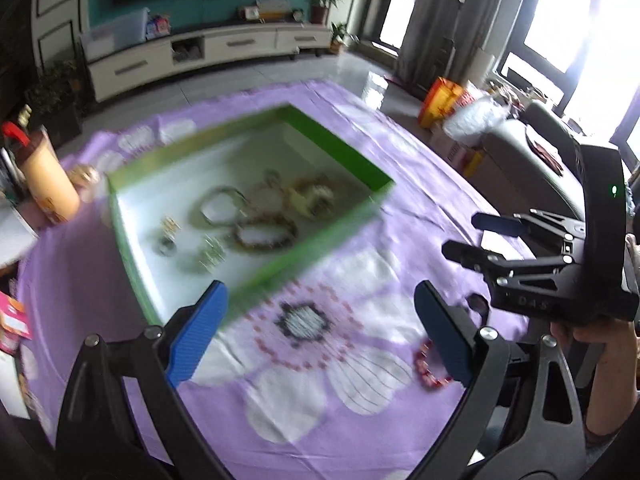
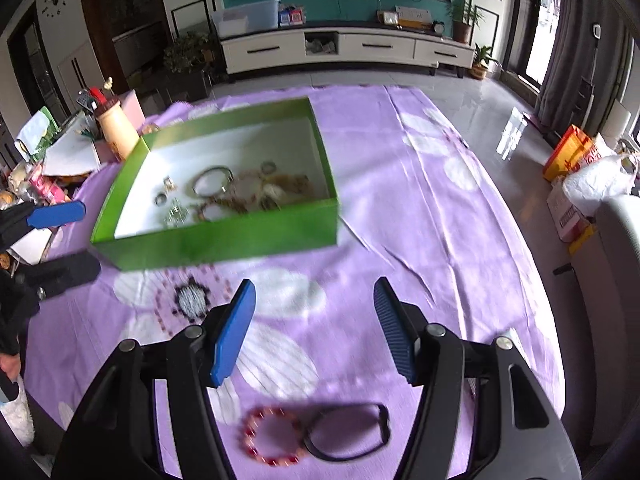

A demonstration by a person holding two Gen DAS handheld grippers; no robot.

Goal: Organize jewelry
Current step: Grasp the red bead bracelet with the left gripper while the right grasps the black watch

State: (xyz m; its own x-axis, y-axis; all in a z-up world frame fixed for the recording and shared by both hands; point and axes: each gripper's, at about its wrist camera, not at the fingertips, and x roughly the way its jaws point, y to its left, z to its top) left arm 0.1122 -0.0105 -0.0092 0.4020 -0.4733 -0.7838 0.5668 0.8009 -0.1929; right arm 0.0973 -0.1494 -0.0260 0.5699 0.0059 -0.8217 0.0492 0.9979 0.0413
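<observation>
A green box (image 2: 224, 240) with a white inside stands on the purple flowered cloth (image 2: 420, 220) and holds several bracelets and rings (image 2: 212, 186). It also shows, blurred, in the left wrist view (image 1: 304, 252). A red bead bracelet (image 2: 272, 436) and a black band (image 2: 348, 432) lie on the cloth below my right gripper (image 2: 316, 332), which is open and empty. My left gripper (image 1: 320, 332) is open and empty in front of the box; the red bracelet (image 1: 428, 368) lies beside its right finger. The right gripper (image 1: 468, 236) shows at the right of the left wrist view.
A tan bottle with a red cap (image 2: 114, 124) stands left of the box among papers and clutter (image 2: 44, 168). An orange bag (image 2: 568, 152) and white bags sit on the floor at the right. A TV cabinet (image 2: 344, 48) is beyond the table.
</observation>
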